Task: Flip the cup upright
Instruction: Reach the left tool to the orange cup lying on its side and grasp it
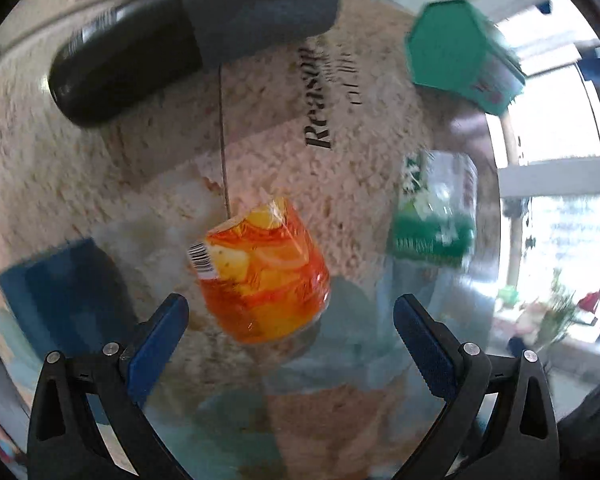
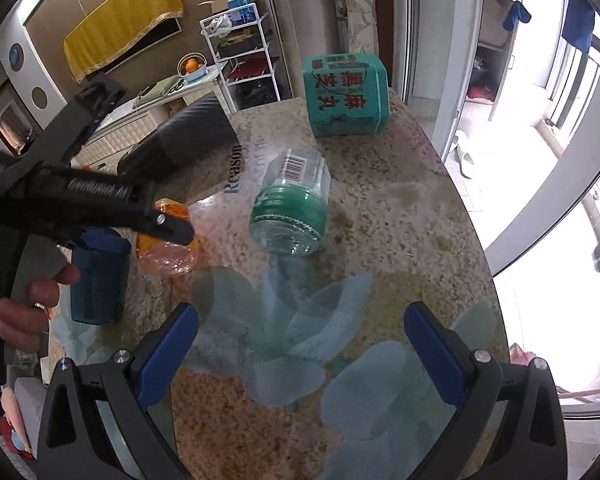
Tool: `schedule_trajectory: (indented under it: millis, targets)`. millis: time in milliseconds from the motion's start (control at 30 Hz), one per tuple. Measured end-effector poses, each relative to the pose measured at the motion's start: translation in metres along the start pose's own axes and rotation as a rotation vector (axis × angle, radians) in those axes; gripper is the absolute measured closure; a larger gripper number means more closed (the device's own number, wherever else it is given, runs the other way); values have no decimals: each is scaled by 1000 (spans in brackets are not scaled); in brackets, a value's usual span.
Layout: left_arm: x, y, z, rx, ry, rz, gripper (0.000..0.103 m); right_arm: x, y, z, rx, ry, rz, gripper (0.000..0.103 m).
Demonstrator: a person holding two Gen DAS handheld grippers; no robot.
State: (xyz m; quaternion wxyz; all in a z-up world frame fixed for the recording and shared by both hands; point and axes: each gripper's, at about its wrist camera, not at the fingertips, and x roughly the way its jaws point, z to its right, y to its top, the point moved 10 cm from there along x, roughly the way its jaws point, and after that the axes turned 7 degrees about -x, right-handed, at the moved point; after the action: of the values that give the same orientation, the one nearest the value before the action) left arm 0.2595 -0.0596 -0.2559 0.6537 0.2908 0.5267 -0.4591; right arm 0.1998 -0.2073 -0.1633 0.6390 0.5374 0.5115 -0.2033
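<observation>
Left claw [image 1: 290, 338] and right claw [image 2: 300, 346] both gape wide, gripping nothing, above the round speckled table [image 2: 380, 220]. Green box [image 2: 346, 94] stands at the far edge; black dryer [image 2: 180, 142] beside it. Green-printed cup [image 2: 290, 208] lies tipped mid-table; orange cup [image 1: 262, 272] just ahead of the left claw.

Daylight pours in from the windows [image 2: 548, 264] on the right, blown out to plain white in both views. The left wrist view is smeared by motion blur: the orange cup [image 1: 264, 272] and green box [image 1: 460, 52] look soft, and the table's [image 1: 60, 184] speckles streak. The right wrist view is sharp. Fisheye bending curves the table's far edge, and dark corners ring both pictures.
</observation>
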Motion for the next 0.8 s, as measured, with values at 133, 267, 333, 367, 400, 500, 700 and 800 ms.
schedule_trajectory:
  millis: [133, 267, 333, 367, 400, 500, 700, 800]
  targets:
    - [12, 10, -5, -89, 4, -30, 0, 7, 1, 7, 14, 14, -10, 0]
    - [24, 15, -18, -158, 59, -56, 0, 10, 1, 12, 32, 18, -14, 0]
    - [28, 17, -19, -175, 60, -55, 4, 12, 1, 15, 42, 19, -15, 0]
    - [29, 17, -19, -179, 61, -56, 6, 13, 1, 16, 46, 19, -17, 0]
    - [31, 17, -21, -183, 62, -60, 9, 14, 0, 16, 50, 21, -21, 0]
    - [39, 14, -20, -191, 55, -77, 26, 13, 0, 17, 56, 21, -21, 0]
    - [43, 11, -20, -165, 32, -48, 32, 11, 0, 14, 56, 19, -22, 0]
    - [39, 6, -20, -141, 34, -28, 33, 10, 1, 13, 50, 14, -18, 0]
